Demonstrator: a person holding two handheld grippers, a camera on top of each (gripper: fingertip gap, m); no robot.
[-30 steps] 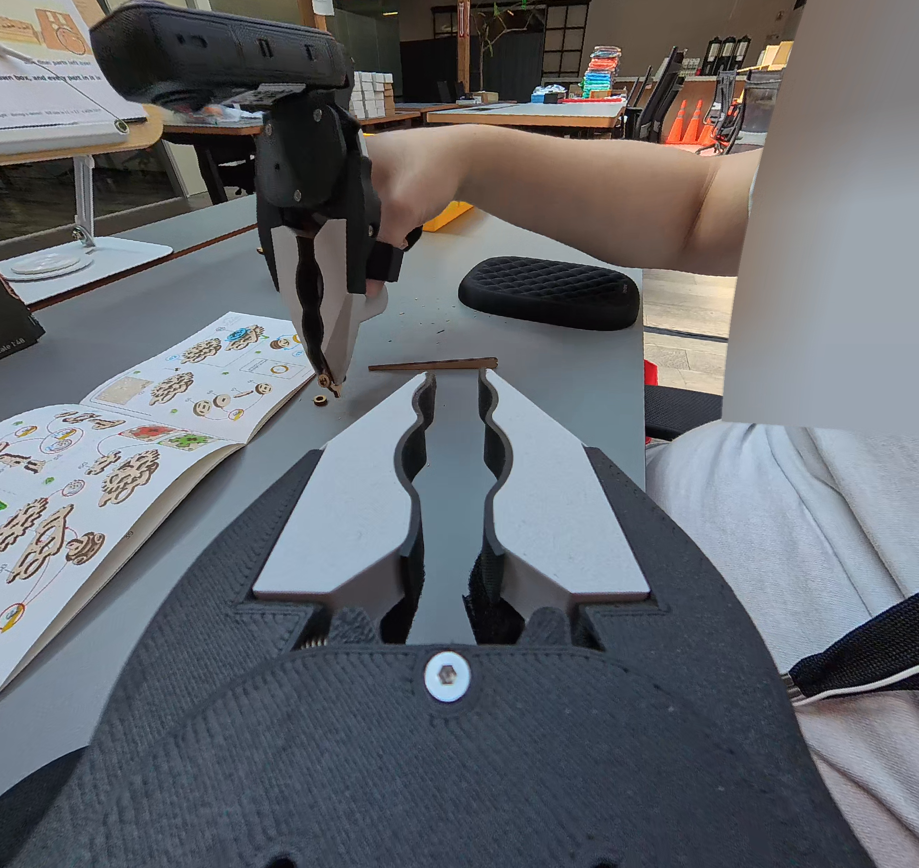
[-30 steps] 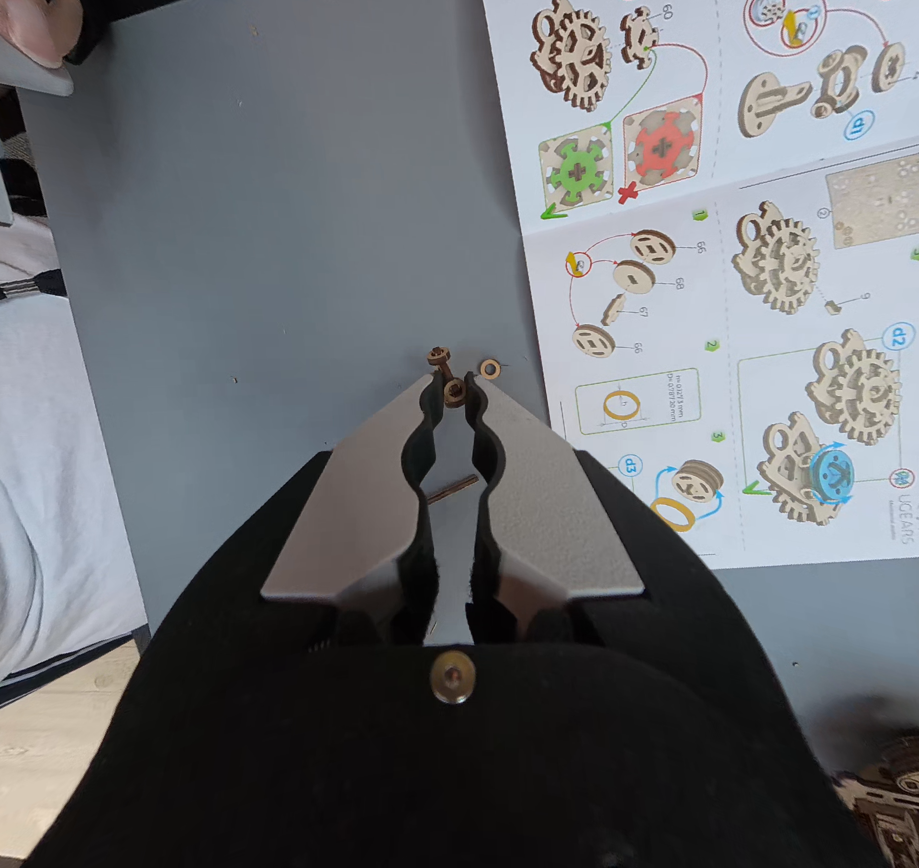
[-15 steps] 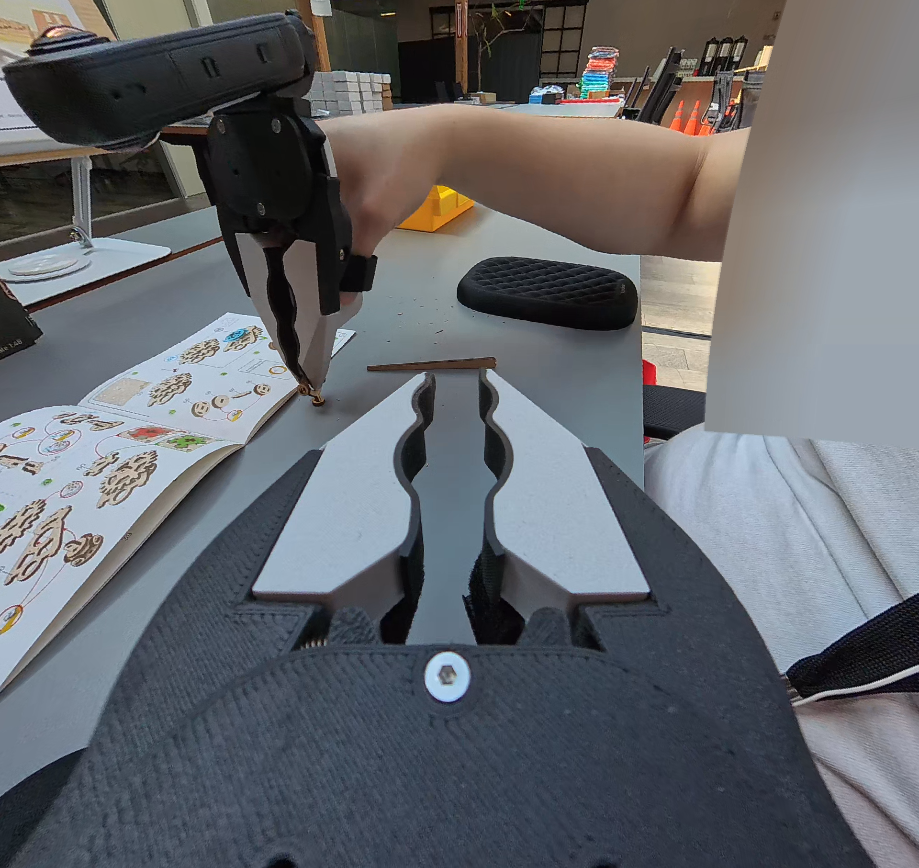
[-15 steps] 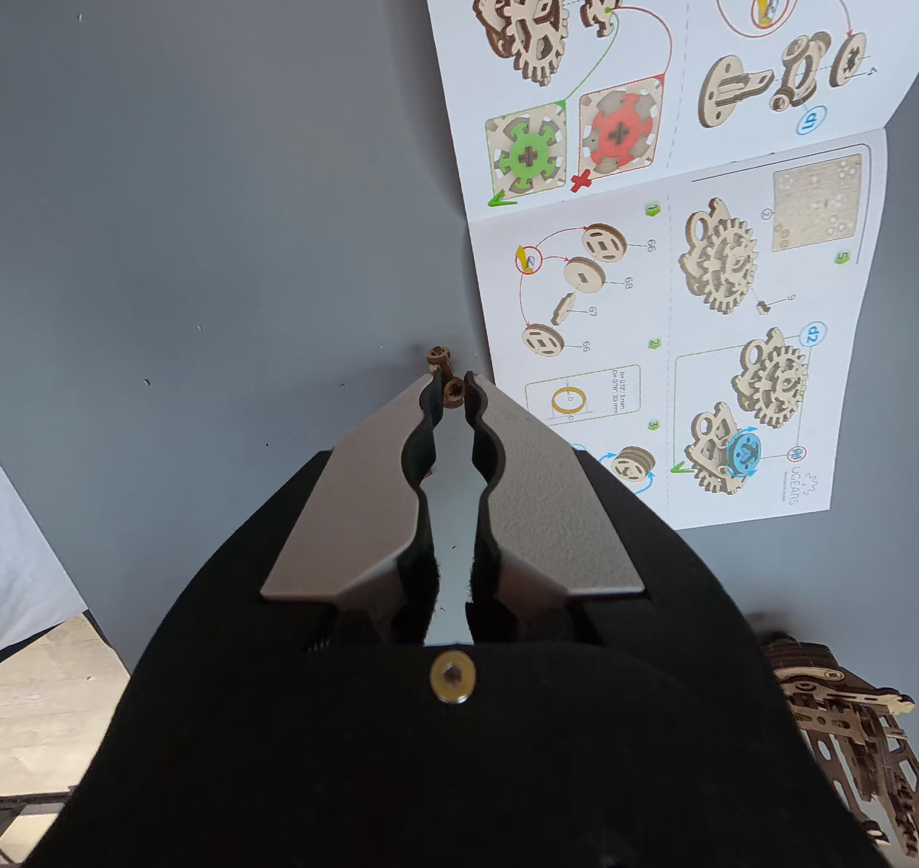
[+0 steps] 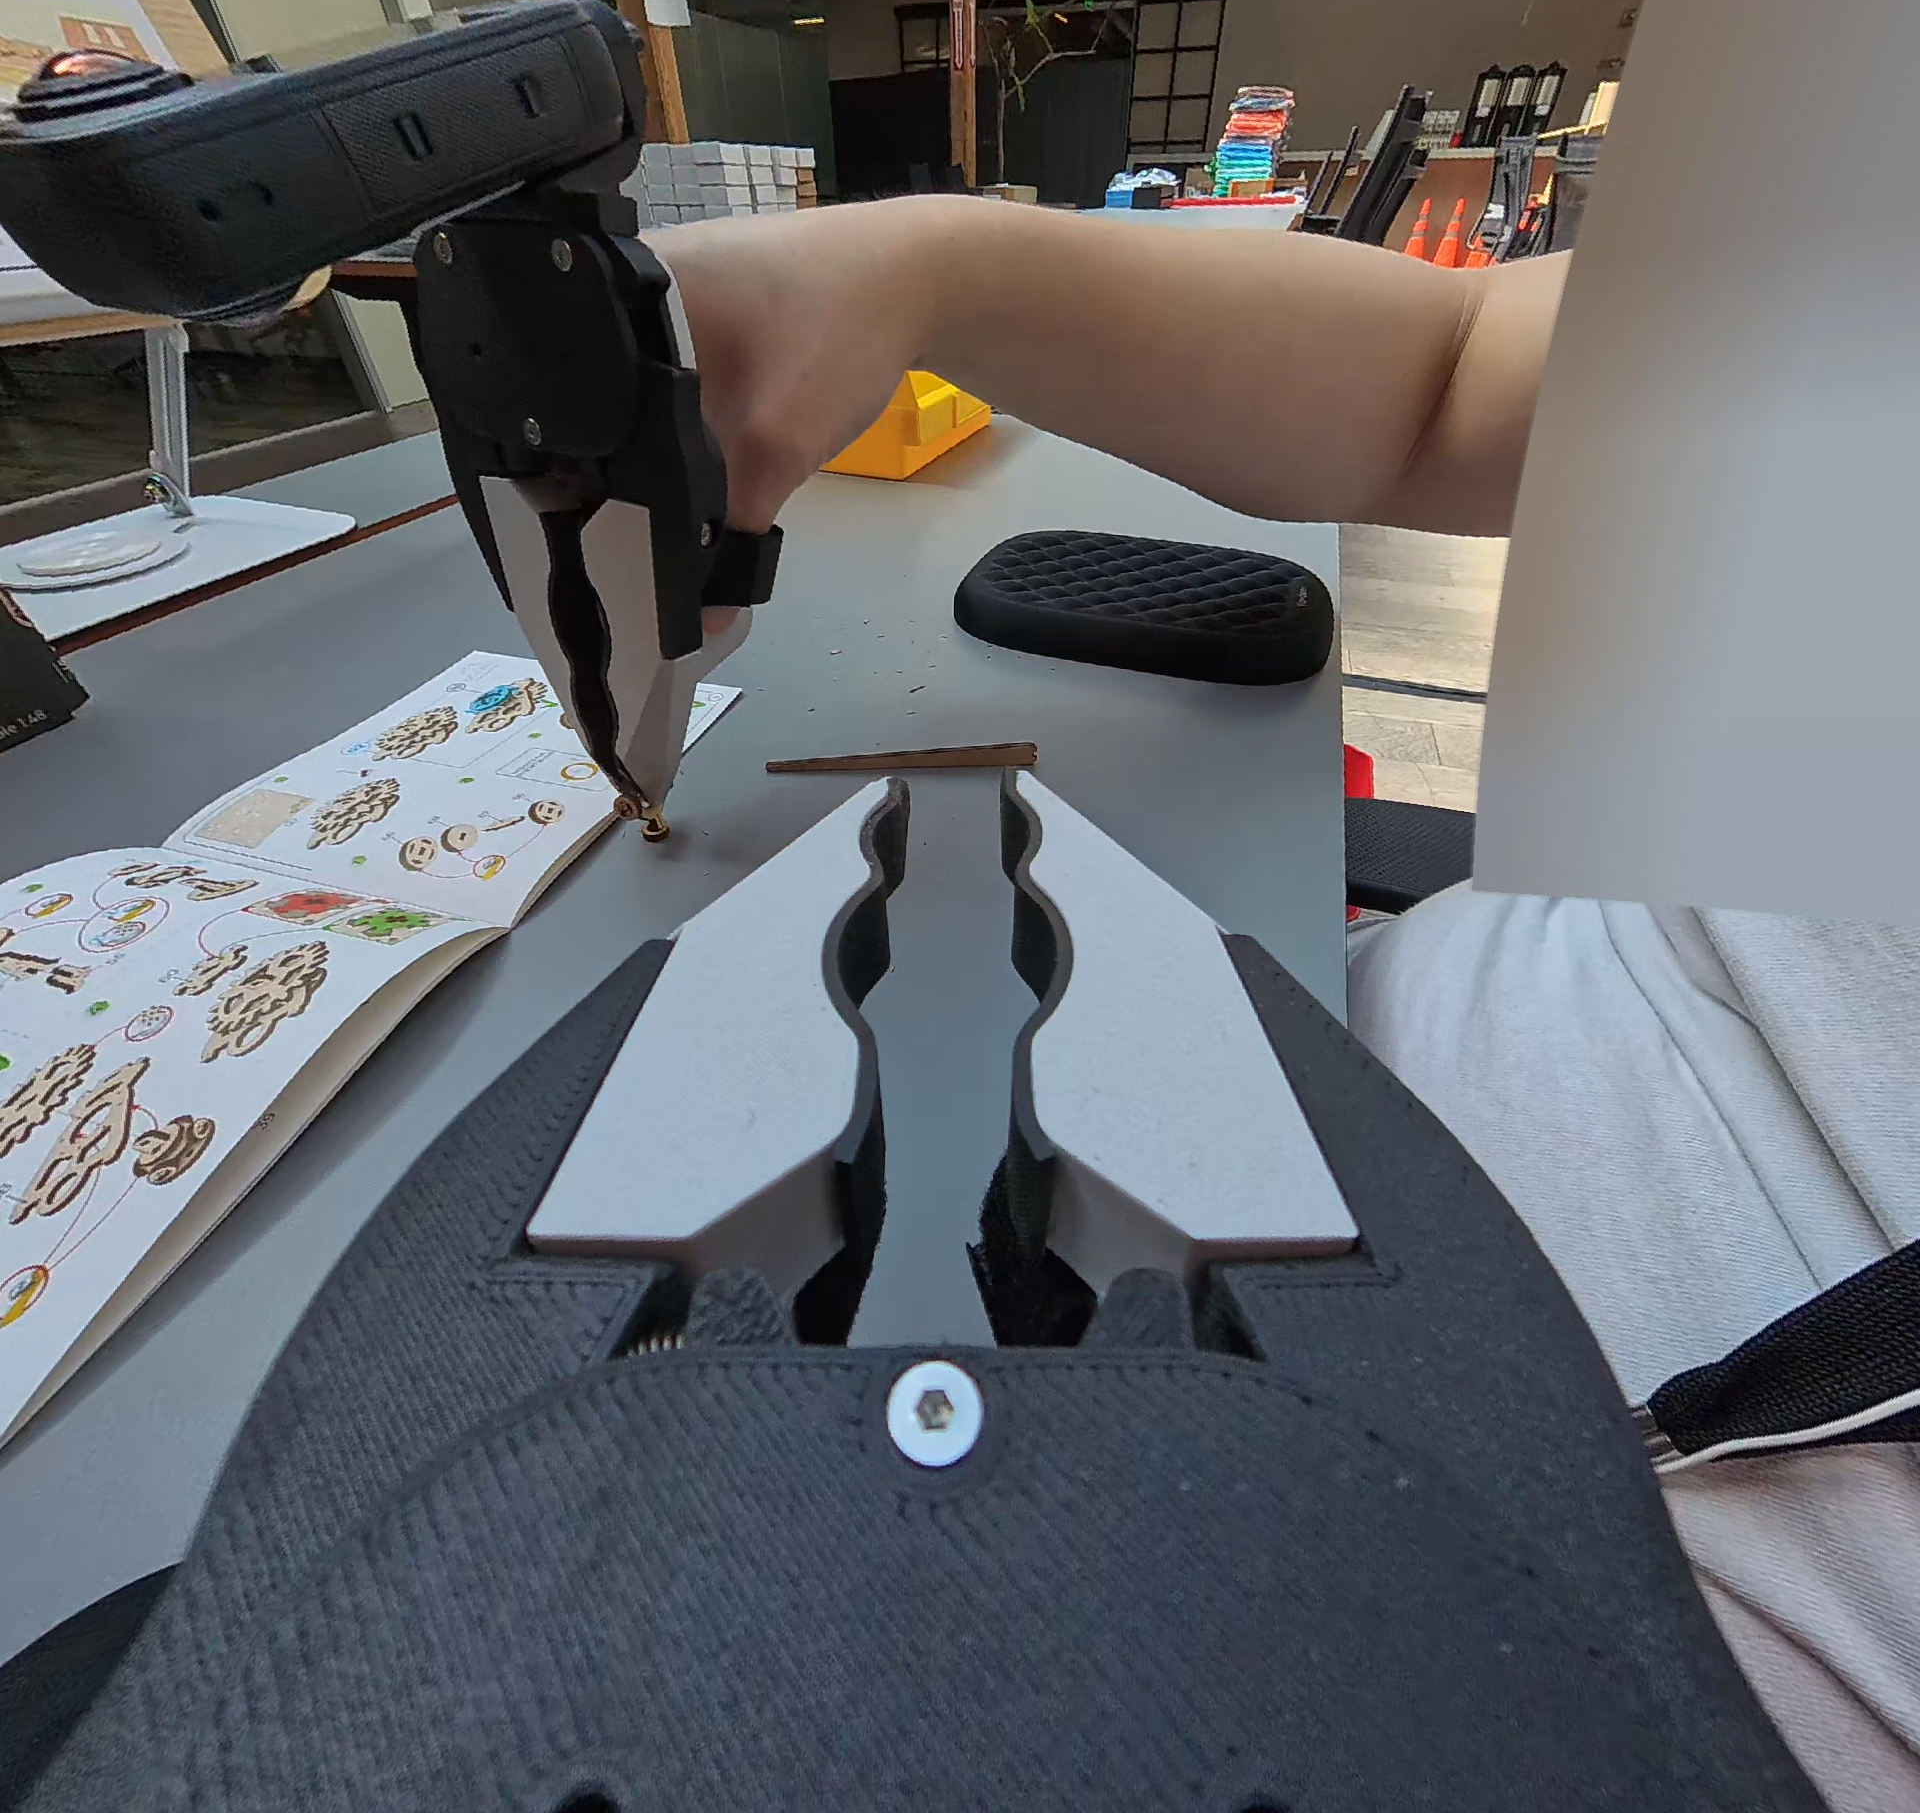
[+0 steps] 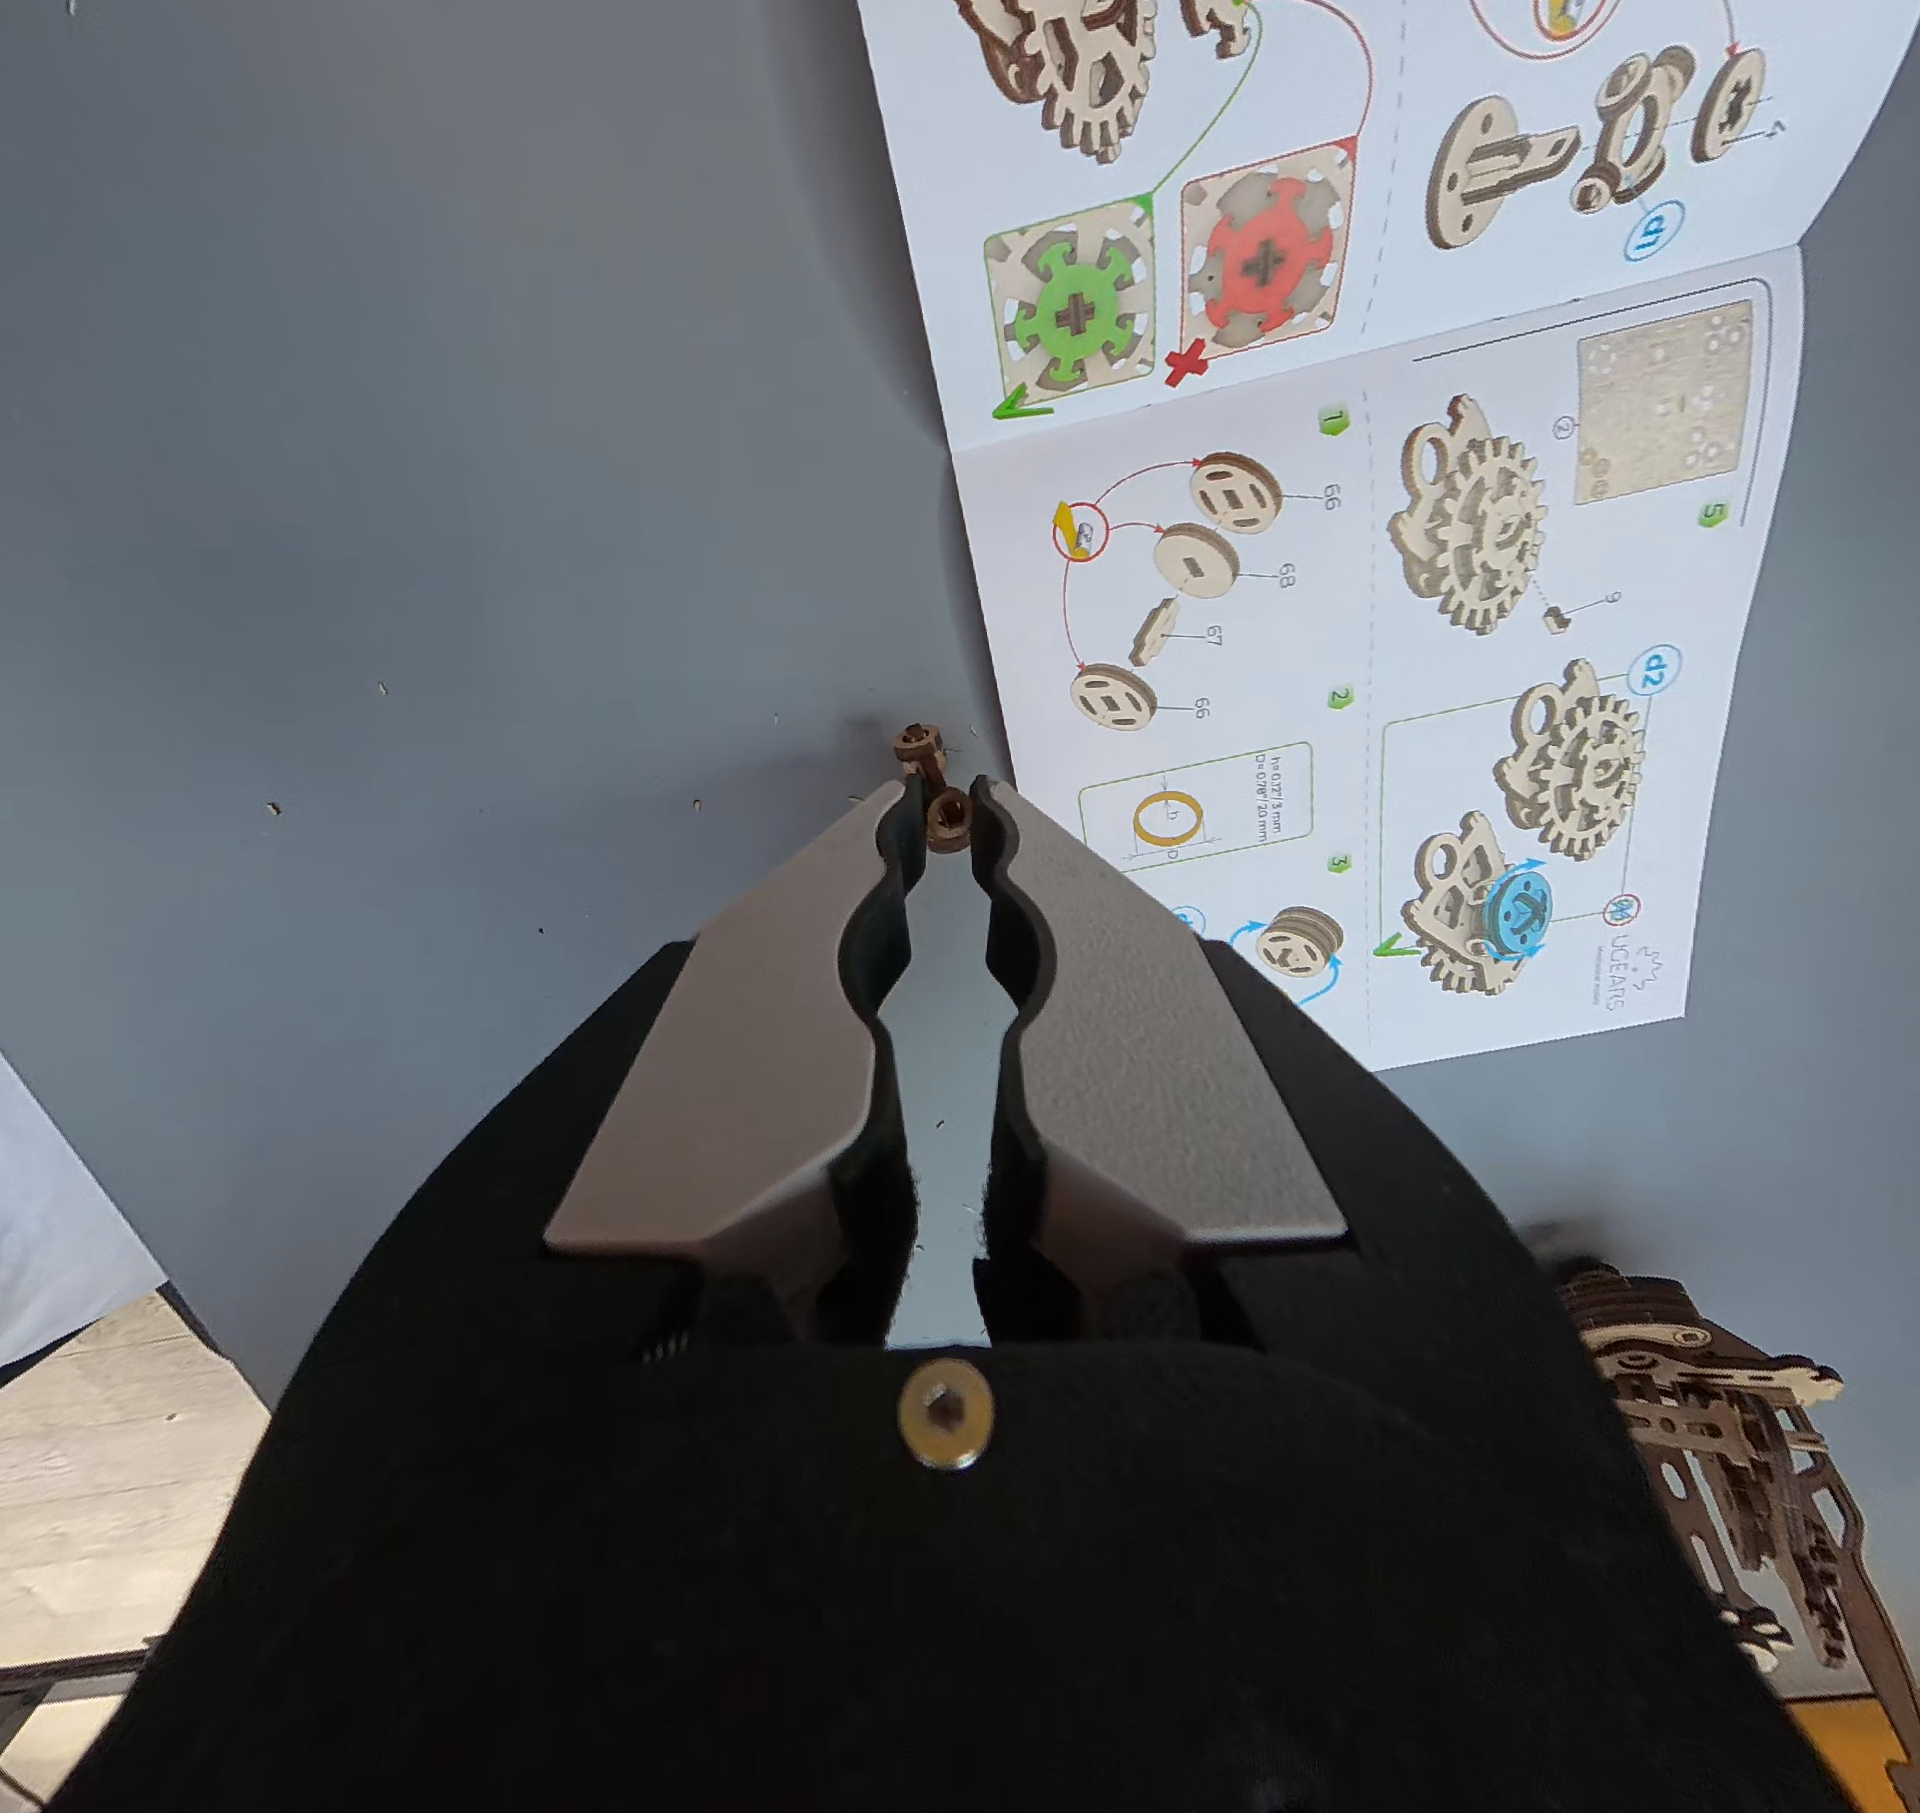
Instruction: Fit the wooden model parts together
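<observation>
My right gripper (image 6: 948, 799) points down at the grey table and is shut on a small wooden axle piece (image 6: 945, 816) with a ring at each end. One ring pokes out past the tips. It also shows in the left wrist view (image 5: 636, 805), at the corner of the open instruction booklet (image 5: 260, 932). My left gripper (image 5: 954, 787) is open and empty, low over the table. A thin wooden stick (image 5: 904, 757) lies crosswise just beyond its fingertips.
The booklet (image 6: 1351, 516) lies right of the right gripper. A partly built dark wooden model (image 6: 1704, 1451) stands at the lower right. A black quilted pad (image 5: 1143, 605) and a yellow block (image 5: 904, 433) sit farther back. The table edge (image 5: 1335, 828) runs along the right, by the person's lap. The left gripper's tips are roughly 15 cm from the right gripper's.
My right gripper has carried the small axle piece toward the booklet. A loose ring and the stick have dropped out of its view. The left gripper has not moved.
</observation>
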